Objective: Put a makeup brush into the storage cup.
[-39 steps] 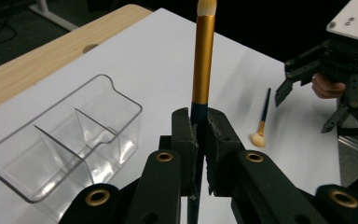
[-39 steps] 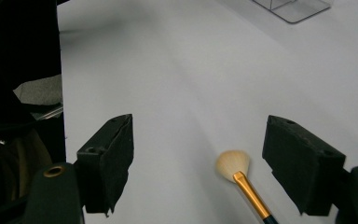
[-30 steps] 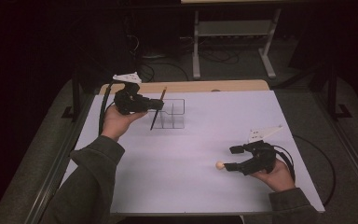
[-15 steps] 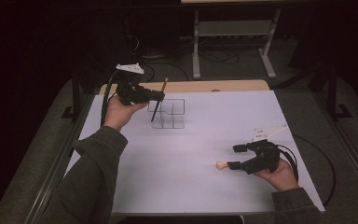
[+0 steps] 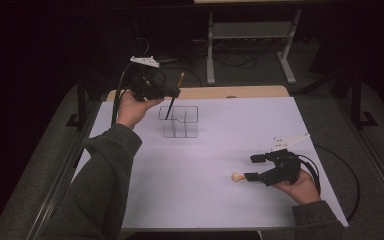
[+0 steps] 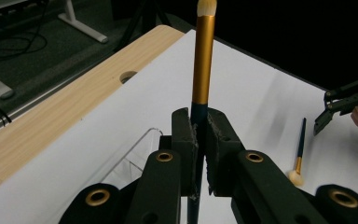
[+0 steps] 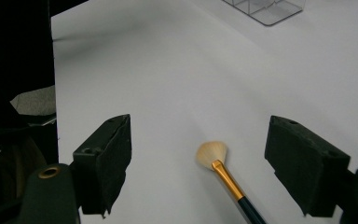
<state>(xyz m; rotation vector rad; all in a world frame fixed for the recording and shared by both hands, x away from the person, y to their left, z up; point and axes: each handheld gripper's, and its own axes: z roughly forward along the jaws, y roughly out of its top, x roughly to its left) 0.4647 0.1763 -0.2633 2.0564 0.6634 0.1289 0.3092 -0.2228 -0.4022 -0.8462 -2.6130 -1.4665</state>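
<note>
Nearest the person, the right gripper (image 5: 254,167) sits low over the white table cover (image 5: 205,200), well apart from the clear organiser (image 5: 180,121) and on the near right of it. Its jaws stand wide apart with nothing pressed between them. In the right gripper view the pads (image 7: 107,158) flank a fan brush (image 7: 221,170) that lies flat on the cover, bristles pointing toward the organiser, its gold ferrule and dark handle running back between the jaws without touching either pad.

Farther off, the left gripper (image 5: 172,92) hovers just above the organiser's near-left corner. Its jaws are closed tight on a second brush (image 5: 174,97): in the left gripper view the two pads (image 6: 186,149) clamp the dark handle of that brush (image 6: 203,60), with the gold ferrule and pale tip rising above them. From the high view this held brush stands tilted, tip up and away, its lower end reaching down into the organiser at a left-hand compartment; which one exactly I cannot tell.

Beyond the organiser runs the bare wooden table edge (image 5: 250,92).
</note>
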